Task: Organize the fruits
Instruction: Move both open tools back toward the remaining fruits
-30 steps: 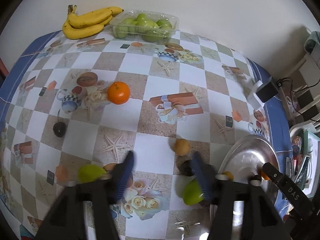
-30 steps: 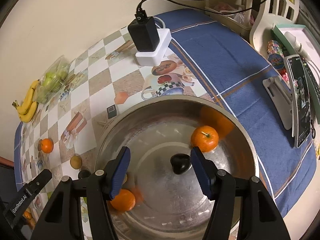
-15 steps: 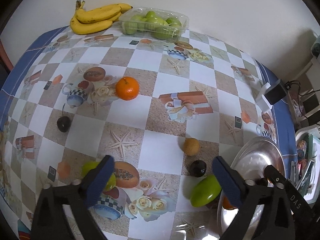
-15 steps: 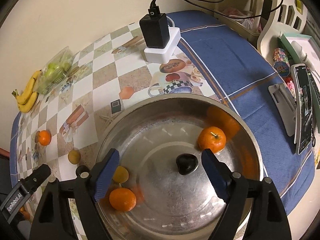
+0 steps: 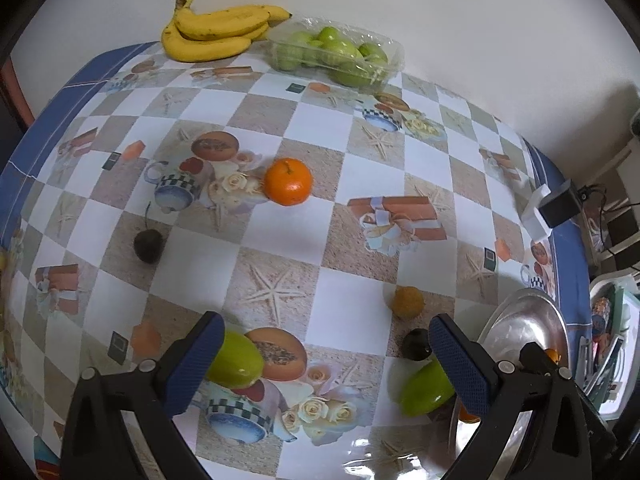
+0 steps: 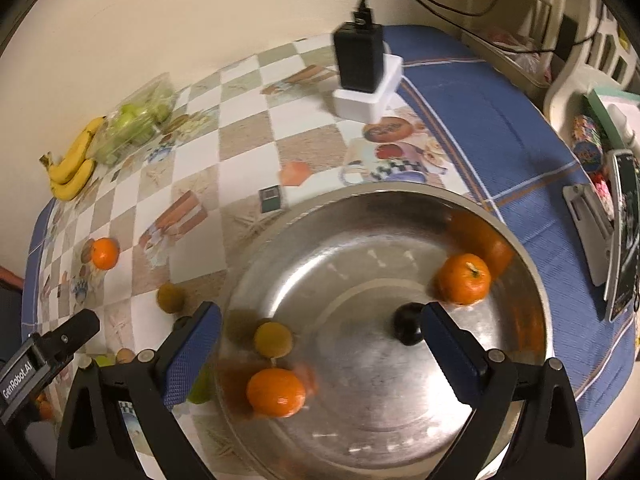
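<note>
My left gripper (image 5: 326, 358) is open and empty above the table. An orange (image 5: 288, 181), a dark fruit (image 5: 148, 245), a small yellow-brown fruit (image 5: 407, 301), another dark fruit (image 5: 416, 344) and two green fruits (image 5: 236, 358) (image 5: 426, 388) lie on the checked cloth. My right gripper (image 6: 320, 354) is open and empty over the steel bowl (image 6: 532, 280), which holds two oranges (image 6: 464, 279) (image 6: 275, 392), a yellow-brown fruit (image 6: 273, 339) and a dark fruit (image 6: 407, 324). The bowl also shows in the left wrist view (image 5: 556, 316).
Bananas (image 5: 216, 32) and a clear box of green fruit (image 5: 336, 54) sit at the far edge by the wall. A black charger on a white block (image 6: 366, 76) stands behind the bowl. A phone (image 6: 622, 232) and clutter lie to the right.
Both grippers have opened wider. The left view has moved forward and lower toward the table. The right gripper has shifted slightly over the bowl.
</note>
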Demonstrator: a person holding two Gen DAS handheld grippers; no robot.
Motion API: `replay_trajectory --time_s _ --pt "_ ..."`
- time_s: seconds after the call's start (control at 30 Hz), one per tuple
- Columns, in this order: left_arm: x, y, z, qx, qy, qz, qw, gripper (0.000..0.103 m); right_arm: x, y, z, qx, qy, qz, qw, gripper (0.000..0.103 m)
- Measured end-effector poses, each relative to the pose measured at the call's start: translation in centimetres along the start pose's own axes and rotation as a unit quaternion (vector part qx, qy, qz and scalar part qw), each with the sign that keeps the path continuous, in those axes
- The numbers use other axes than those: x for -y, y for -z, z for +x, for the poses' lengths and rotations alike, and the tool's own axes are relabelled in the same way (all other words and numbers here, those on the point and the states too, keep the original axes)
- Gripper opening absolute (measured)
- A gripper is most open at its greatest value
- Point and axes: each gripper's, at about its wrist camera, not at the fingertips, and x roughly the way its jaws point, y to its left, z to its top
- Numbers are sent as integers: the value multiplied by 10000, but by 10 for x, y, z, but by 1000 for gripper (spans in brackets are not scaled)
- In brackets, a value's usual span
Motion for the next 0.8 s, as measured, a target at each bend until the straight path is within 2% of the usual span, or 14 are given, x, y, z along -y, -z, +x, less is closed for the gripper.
replay_trajectory --time_s 0.3,0.43,0.53,0.8 --pt "-42 -14 -22 447 -117 -73 9989 103 -52 1 -7 144 -621 -603 9961 100" --pt "-76 -21 -19 359 -3 -540 9979 103 -77 3 -5 155 -773 -840 9933 100" --pt "-103 -25 -16 343 -166 -840 9957 103 -96 5 0 78 -850 -1015 9912 100" --pt "-141 -38 -11 324 -328 -1020 9937 103 -129 8 16 -91 -957 -1382 9857 100"
